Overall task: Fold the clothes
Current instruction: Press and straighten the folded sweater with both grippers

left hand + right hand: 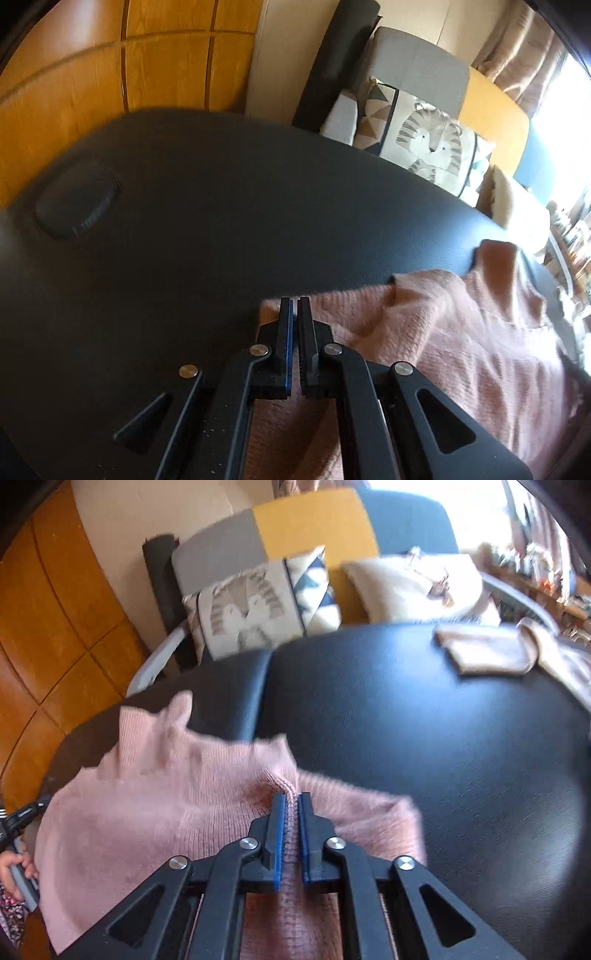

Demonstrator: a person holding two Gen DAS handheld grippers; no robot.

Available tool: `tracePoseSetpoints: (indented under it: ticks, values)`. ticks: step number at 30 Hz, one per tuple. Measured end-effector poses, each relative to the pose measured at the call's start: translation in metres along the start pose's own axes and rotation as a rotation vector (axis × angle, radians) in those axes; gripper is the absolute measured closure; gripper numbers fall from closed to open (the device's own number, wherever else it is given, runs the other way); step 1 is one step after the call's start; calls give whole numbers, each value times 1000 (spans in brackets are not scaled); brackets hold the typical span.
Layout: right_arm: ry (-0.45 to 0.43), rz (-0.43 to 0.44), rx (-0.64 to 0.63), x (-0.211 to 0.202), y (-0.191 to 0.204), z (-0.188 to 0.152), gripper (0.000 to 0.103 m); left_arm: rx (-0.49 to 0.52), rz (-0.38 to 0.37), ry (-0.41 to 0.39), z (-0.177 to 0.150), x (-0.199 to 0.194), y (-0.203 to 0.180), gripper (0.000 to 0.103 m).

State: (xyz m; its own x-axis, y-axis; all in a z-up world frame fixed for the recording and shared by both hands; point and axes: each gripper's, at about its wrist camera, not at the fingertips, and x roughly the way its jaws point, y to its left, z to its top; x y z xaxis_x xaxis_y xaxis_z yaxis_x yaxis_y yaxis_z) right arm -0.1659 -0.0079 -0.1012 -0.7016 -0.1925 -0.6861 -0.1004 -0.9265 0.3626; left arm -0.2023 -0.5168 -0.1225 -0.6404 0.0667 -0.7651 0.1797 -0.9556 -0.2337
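Pink sweater (155,812), bunched at near edge of black surface (424,738): being pinched in right gripper (291,801) and, seemingly, left gripper (295,306), jaws nearly together; mid-fold, next calling for carrying both held edges across evenly.

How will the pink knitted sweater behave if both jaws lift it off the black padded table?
The pink knitted sweater is probably floppy: it already lies bunched and creased. Its fuzzy knit likely grips the right gripper well. On the smooth black padded table, any trailing part would probably drag easily.
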Motion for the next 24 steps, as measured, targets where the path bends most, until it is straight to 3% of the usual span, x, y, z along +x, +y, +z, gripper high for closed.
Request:
tracePoseSetpoints:
  ticks: [1, 2, 4, 8, 10, 13, 18, 24]
  values:
    - [-1, 11, 13, 1, -2, -1, 83, -16, -35, -8, 0, -3, 2, 91]
    - [-1, 21, 25, 3, -5, -2, 80, -35, -73, -10, 1, -5, 5, 73]
    - [-2, 42, 51, 5, -9, -4, 78, -82, -153, -11, 3, -8, 10, 51]
    - [-5, 84, 101, 10, -19, -9, 78, -91, -192, -5, 10, -6, 3, 45]
    - [-6, 105, 126, 13, -23, -11, 78, -62, -182, 57, 12, 5, -8, 39]
    - [-12, 100, 125, 13, -23, -12, 78, 38, -164, 124, 12, 12, -31, 39]
    - [-23, 82, 113, 14, -19, -13, 78, 192, -126, 134, 7, 16, -63, 40]
    - [-44, 92, 123, 14, -23, -15, 79, 278, -116, 111, -4, 18, -87, 42]
